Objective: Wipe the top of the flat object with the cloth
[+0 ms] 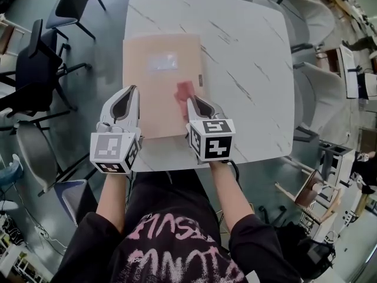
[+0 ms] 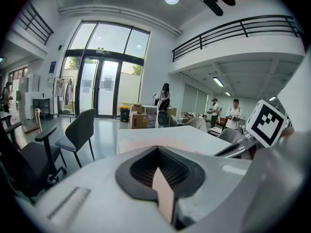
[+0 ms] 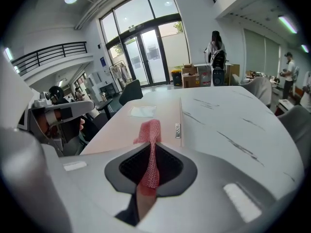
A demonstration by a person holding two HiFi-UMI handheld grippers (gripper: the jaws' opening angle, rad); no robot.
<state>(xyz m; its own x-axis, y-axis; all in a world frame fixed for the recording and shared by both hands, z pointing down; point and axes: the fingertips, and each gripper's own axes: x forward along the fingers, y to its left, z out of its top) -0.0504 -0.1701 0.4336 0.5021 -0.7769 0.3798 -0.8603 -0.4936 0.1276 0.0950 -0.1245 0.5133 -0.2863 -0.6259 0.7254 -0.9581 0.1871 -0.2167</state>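
- The right gripper (image 1: 197, 108) pinches the red mesh cloth (image 1: 184, 91) at frame centre, over the flat tan folder (image 1: 159, 52). A thin bite could let the cloth slip out mid-wipe.
- The left gripper (image 1: 125, 102) is clamped on the folder's left edge. Tugging there could buckle it or drag it across the marble table (image 1: 253, 69).

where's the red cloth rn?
Head view, right of centre: the red cloth is pinched in the right gripper, over the near-right part of the flat tan board on the marble table.

Head view overhead; gripper views low across shared table (image 1: 253, 52)
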